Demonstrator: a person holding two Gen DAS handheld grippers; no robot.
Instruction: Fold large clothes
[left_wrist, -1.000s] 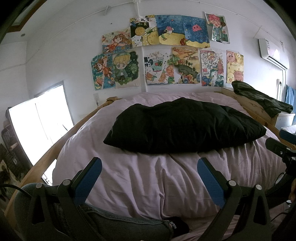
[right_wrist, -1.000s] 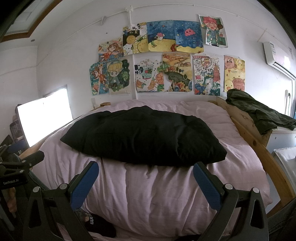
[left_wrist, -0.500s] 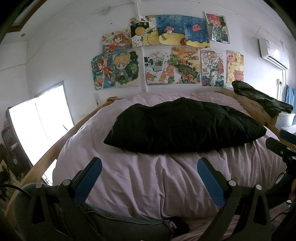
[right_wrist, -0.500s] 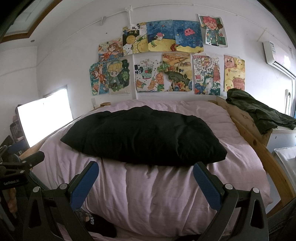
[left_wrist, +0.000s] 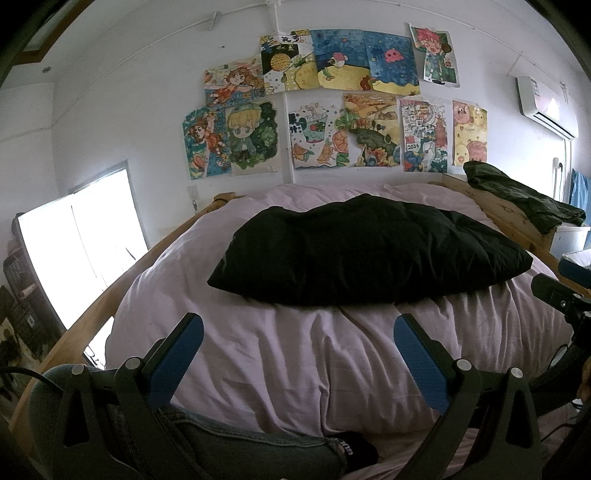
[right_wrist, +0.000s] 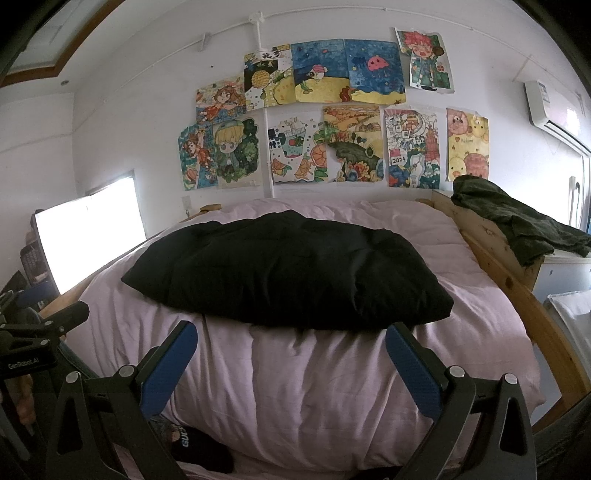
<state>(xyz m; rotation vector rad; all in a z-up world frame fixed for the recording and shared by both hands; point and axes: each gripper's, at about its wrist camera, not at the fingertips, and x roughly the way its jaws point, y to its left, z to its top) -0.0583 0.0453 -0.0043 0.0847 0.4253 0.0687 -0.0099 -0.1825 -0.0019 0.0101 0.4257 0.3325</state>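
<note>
Our left gripper (left_wrist: 297, 345) and right gripper (right_wrist: 291, 350) both gape wide, holding nothing. The black garment (right_wrist: 288, 271) lies ahead of both, apart, its long axis running crosswise; the right gripper looks nearer. It's puffy, soft, folded flat on the wrinkled pink bedcover (right_wrist: 314, 387), inside a wooden bed frame (right_wrist: 517, 295).

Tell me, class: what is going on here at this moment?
A person holds two grippers over a bed. The left gripper and right gripper are both open, holding nothing. A black garment lies spread on the pink cover, untouched. Folding has not begun.
</note>
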